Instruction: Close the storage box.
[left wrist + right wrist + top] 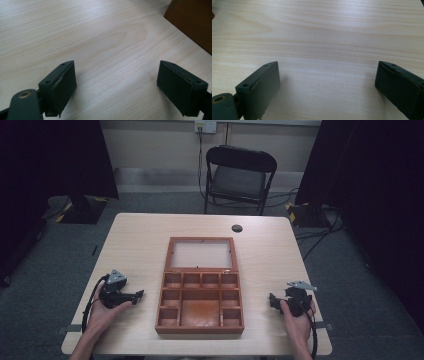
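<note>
From the high view I see my left gripper (135, 295) resting on the pale wooden counter (140, 240) at about 9 o'clock from the open wooden box (200, 292), with my right gripper (274, 301) across from it at about 3 o'clock. Both point inward toward the box, and neither touches it. The box sits at the middle of the counter, its tray of small compartments toward me and its lid (201, 254) laid back flat at 12 o'clock, hinged to the tray. The compartments look bare as far as I can tell from up here. In the left gripper view my jaws stand wide apart with nothing between them, just bare wood grain, and a dark brown corner of the box (192, 22) shows at 2 o'clock, near but apart from the jaw tips. In the right gripper view my jaws are likewise spread wide and hold nothing, over plain counter (319, 37). Beyond the far edge of the counter, at 12 o'clock, a black folding chair (239, 177) stands on the grey floor, and a small dark round cap (237, 228) sits in the counter near that far edge.
</note>
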